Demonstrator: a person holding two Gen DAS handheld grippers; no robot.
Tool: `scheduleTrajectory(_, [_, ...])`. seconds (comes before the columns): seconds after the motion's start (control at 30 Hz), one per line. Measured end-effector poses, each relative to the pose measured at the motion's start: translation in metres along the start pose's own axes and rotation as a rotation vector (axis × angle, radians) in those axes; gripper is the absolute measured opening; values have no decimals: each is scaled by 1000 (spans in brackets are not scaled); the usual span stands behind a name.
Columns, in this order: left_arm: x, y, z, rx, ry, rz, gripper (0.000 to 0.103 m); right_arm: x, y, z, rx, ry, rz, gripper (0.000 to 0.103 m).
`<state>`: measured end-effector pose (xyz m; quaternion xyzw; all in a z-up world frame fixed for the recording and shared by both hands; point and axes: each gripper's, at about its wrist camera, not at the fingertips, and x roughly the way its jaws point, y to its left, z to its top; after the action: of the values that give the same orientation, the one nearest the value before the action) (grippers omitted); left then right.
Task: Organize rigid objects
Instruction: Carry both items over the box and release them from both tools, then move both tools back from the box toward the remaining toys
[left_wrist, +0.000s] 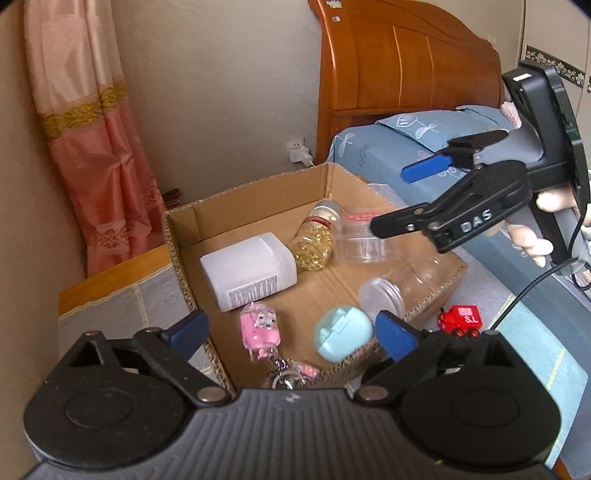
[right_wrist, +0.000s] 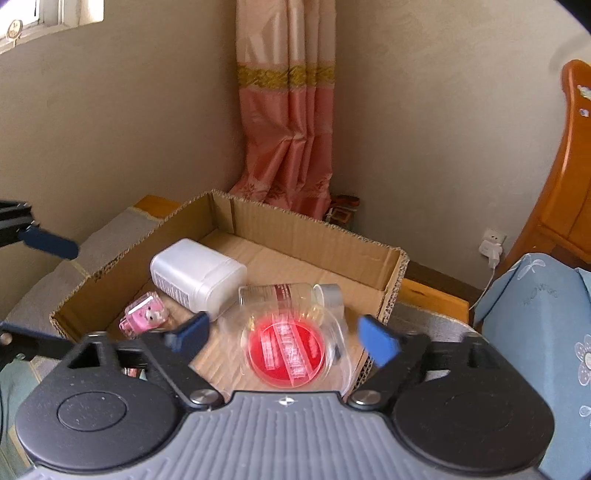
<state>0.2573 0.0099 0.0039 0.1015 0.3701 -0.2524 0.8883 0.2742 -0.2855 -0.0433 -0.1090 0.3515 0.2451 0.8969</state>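
The sorting looks well along: the cardboard box (left_wrist: 255, 206) on the bed holds, from its left side to its right, a white bottle (left_wrist: 249, 271), a pink keychain (left_wrist: 258, 328), a blue case (left_wrist: 343, 332) and clear jars. The left hand-held gripper (left_wrist: 291, 330) hangs empty with fingers apart over the near edge. The right hand-held gripper (right_wrist: 282, 336), also spread and empty, hovers above the blurred red-lidded jar (right_wrist: 288, 349); I judge the next move is fetching the red toy car (left_wrist: 460, 319) outside the box's right corner, partly hidden.
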Motion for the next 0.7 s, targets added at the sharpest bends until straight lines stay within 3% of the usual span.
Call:
scheduleTrajectory(0.4, [-42, -29, -28, -16, -8, 61, 100, -72, 30, -25, 2, -42, -41, 103])
scheduleTrajectory(0.7, [-46, -59, -82, -97, 13, 128, 102, -89, 51, -111, 112, 12, -77, 103])
